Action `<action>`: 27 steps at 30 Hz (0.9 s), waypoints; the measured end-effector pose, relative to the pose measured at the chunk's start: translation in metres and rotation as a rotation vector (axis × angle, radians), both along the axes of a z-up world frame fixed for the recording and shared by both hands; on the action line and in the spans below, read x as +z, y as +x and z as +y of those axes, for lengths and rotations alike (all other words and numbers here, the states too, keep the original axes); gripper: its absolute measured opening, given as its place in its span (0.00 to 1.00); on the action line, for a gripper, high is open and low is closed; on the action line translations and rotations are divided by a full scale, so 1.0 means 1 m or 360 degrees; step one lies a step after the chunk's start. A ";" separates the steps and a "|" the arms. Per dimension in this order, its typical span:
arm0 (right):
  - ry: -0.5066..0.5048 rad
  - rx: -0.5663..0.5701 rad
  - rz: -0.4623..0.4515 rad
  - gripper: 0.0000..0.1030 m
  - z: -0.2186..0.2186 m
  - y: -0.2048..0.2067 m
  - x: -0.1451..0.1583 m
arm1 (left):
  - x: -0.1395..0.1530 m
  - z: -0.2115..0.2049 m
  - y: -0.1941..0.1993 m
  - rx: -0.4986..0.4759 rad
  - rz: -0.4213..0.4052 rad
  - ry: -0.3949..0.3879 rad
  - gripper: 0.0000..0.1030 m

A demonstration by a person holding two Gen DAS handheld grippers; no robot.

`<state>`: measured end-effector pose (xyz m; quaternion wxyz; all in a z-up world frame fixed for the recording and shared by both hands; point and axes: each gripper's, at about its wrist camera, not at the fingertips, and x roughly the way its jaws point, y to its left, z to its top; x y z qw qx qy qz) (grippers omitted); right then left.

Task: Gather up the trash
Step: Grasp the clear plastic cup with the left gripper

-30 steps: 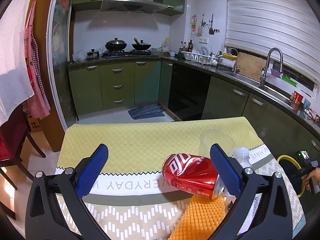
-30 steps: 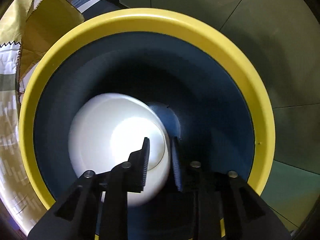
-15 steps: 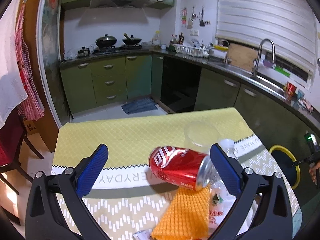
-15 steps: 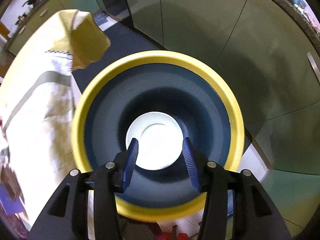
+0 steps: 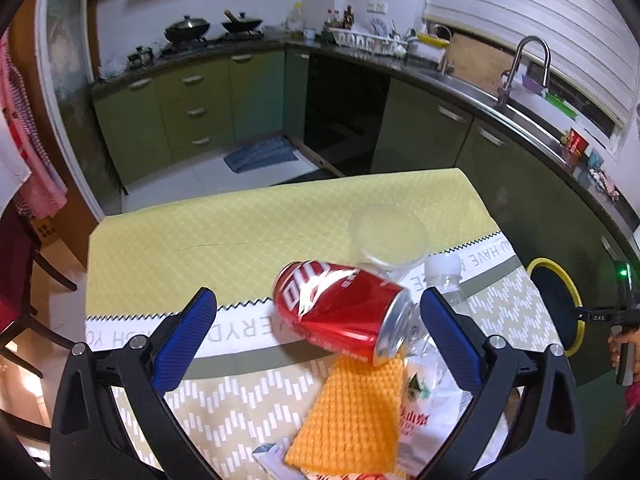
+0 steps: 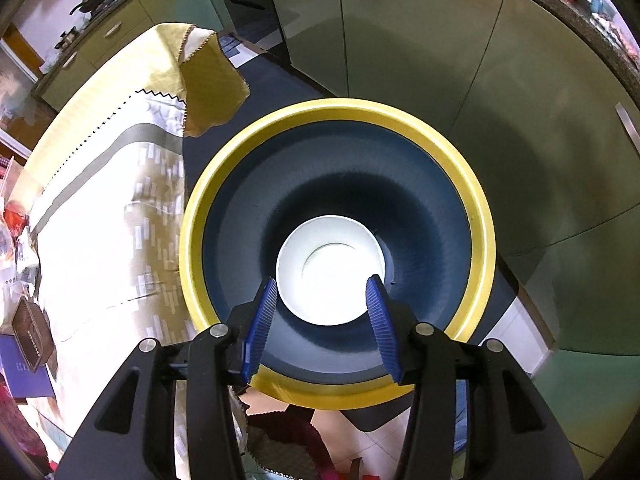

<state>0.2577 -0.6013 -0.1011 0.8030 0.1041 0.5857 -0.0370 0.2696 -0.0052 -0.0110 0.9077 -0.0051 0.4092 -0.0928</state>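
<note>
A dented red soda can [image 5: 340,312] lies on its side on the table, between the wide-open fingers of my left gripper [image 5: 316,312], untouched. Behind it stands a clear plastic cup [image 5: 386,240]; beside it lies a clear plastic bottle [image 5: 436,312] with a white cap, and in front an orange knitted cloth [image 5: 352,408]. My right gripper [image 6: 322,304] hangs open and empty above the yellow-rimmed dark blue bin [image 6: 476,216], where a white paper cup [image 6: 330,270] lies at the bottom. That bin [image 5: 556,308] also shows right of the table in the left wrist view.
The table wears a yellow patterned tablecloth [image 5: 240,224] whose corner [image 6: 208,80] hangs beside the bin. Green kitchen cabinets [image 6: 440,60] stand close behind the bin. A person's hand [image 5: 624,344] holds the right gripper. A brown tray [image 6: 30,332] and wrappers lie on the table's near side.
My right gripper let go of the white cup, which now lies in the bin, then opened and rose above the rim. The left gripper tilted down and neared the can.
</note>
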 end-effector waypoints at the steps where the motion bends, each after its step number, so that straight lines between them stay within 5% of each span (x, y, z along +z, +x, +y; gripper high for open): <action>1: -0.0001 0.0003 -0.0004 0.46 0.001 0.002 -0.004 | 0.001 -0.002 0.006 -0.0010 0.0017 0.0003 0.94; 11: 0.0009 0.0031 -0.0038 0.46 0.010 0.006 -0.001 | -0.024 -0.030 0.111 -0.0090 0.0393 0.0135 0.93; 18: 0.0022 0.0007 -0.0028 0.47 0.004 0.006 -0.008 | -0.059 -0.043 0.136 -0.0105 0.0603 0.0150 0.60; 27: 0.0044 0.0000 -0.0017 0.47 0.000 0.009 -0.019 | -0.068 -0.046 0.142 -0.0139 0.0643 0.0123 0.28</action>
